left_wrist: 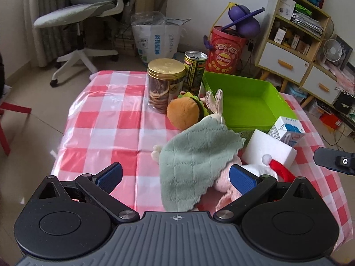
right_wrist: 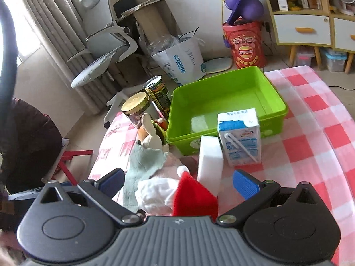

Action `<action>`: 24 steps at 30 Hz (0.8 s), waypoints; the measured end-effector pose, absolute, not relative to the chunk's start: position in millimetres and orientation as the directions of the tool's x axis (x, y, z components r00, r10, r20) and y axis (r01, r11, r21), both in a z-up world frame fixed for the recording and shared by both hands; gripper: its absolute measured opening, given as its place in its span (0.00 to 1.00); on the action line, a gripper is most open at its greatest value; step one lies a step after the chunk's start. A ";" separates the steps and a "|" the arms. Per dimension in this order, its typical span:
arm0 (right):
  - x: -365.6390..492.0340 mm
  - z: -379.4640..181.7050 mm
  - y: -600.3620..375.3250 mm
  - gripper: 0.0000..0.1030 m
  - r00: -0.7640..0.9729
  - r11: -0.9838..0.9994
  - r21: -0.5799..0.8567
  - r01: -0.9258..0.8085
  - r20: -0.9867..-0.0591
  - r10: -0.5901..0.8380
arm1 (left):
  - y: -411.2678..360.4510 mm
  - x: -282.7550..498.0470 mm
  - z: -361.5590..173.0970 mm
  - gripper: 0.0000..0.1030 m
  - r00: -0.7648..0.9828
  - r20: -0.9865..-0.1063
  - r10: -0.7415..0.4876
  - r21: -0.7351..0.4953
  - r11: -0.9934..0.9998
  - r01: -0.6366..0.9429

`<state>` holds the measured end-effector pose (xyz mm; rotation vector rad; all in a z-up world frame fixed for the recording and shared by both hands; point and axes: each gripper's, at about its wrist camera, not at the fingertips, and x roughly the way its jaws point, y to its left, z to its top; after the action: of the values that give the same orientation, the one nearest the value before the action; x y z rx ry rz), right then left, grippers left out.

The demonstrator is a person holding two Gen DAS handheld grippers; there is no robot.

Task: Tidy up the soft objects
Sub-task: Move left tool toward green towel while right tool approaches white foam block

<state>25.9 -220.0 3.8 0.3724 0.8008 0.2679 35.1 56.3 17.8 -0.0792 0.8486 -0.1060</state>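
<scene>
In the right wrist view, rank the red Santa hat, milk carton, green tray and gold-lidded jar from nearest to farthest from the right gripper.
1. Red Santa hat, between the right gripper's fingers.
2. Milk carton, ahead, slightly right.
3. Green tray, behind the carton.
4. Gold-lidded jar, far left; close to the tray's range, so this last ranking is loose.

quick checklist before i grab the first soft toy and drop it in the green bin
1. Green bin has room: ok, nothing in it.
2. Left gripper open: ok, fingers spread around the green cloth.
3. Right gripper open: ok, fingers spread either side of the red Santa hat.
4. Soft pile free of hard items: not ok, the white foam block stands right against it, milk carton just behind.
5. Burger plush reachable: cannot tell, it is wedged between the cookie jar and the bin.
</scene>
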 end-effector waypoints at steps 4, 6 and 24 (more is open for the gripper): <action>33.2 -8.8 -217.9 0.87 0.653 0.901 0.417 -0.116 -0.651 0.386 | 71.6 46.8 -5.0 0.95 0.643 -0.739 -0.200 -0.217 0.975 0.054; 38.4 -17.5 -219.8 0.87 0.627 0.895 0.429 -0.125 -0.665 0.407 | 78.2 53.0 -15.2 0.94 0.638 -0.735 -0.232 -0.260 0.964 0.052; 76.8 -71.0 -258.6 0.37 0.572 0.725 0.673 0.149 -0.657 0.492 | 95.2 89.8 -73.4 0.59 0.514 -0.779 -0.359 -0.446 0.894 -0.052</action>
<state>76.8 -258.6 -71.0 0.7593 0.9619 0.2253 89.8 95.2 -73.4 -0.4476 1.0233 -0.1919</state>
